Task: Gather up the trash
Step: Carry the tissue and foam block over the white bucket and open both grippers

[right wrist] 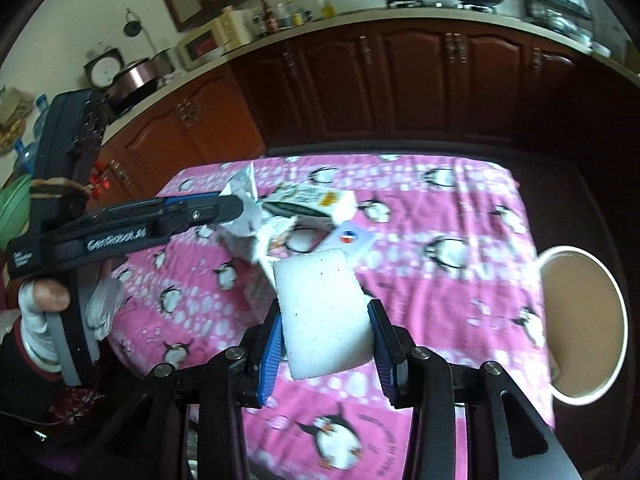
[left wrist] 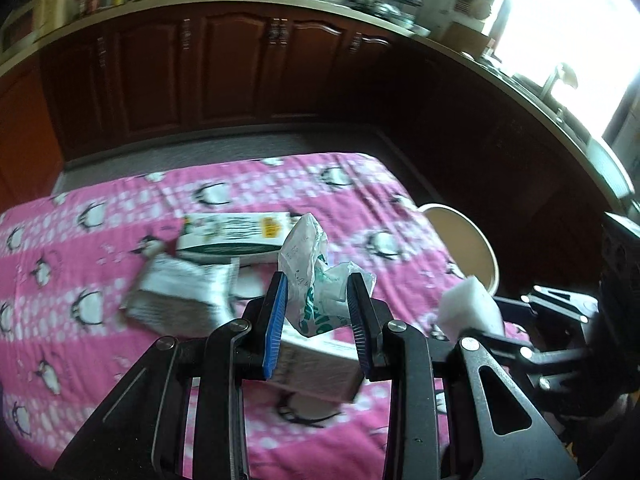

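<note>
My left gripper (left wrist: 318, 286) is shut on a crumpled white plastic wrapper (left wrist: 308, 264) with green print, held above the pink penguin tablecloth (left wrist: 80, 240). It also shows in the right wrist view (right wrist: 240, 206), wrapper (right wrist: 246, 200) at its tip. My right gripper (right wrist: 324, 314) is shut on a white sponge block (right wrist: 320, 308), seen in the left wrist view (left wrist: 470, 312) at the right. On the table lie a green-and-white carton (left wrist: 232, 234), a grey-white packet (left wrist: 180, 296) and a small box (left wrist: 316, 364) under the left gripper.
A round beige bin (right wrist: 584, 328) with a white rim stands off the table's right side; it also shows in the left wrist view (left wrist: 464, 240). Dark wooden cabinets (right wrist: 420, 80) and a cluttered counter run behind the table. A small white card (right wrist: 350, 238) lies mid-table.
</note>
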A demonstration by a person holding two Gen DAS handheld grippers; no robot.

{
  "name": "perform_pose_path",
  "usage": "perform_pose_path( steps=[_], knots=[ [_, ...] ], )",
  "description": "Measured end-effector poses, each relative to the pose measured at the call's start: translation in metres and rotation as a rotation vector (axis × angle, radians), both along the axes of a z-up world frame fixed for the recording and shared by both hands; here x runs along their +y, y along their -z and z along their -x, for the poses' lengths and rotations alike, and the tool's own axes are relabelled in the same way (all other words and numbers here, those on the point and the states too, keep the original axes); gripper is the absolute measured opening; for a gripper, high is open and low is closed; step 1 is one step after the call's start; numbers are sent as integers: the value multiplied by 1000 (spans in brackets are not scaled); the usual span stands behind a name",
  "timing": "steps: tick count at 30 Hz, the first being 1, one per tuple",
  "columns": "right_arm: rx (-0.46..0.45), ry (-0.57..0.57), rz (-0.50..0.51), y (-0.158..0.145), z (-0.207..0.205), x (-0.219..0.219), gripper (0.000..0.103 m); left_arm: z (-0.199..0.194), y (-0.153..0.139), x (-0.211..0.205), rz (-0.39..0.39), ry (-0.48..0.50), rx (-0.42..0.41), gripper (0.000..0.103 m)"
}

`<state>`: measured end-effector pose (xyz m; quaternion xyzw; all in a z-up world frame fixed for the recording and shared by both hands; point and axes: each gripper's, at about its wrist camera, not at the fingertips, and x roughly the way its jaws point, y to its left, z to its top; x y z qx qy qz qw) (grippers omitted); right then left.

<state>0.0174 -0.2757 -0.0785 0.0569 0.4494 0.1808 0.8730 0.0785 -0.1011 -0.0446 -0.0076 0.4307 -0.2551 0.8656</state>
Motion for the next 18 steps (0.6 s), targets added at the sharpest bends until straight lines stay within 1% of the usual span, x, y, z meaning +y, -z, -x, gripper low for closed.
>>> perform_pose_path(
  steps=[7,18],
  knots=[
    [0,81,11,-1,4,-38,39,5,-1,-42,-15,68,-9,28],
    [4,141,22,1,9,-64,39,4,1,-84,-35,129,-7,28]
  ],
)
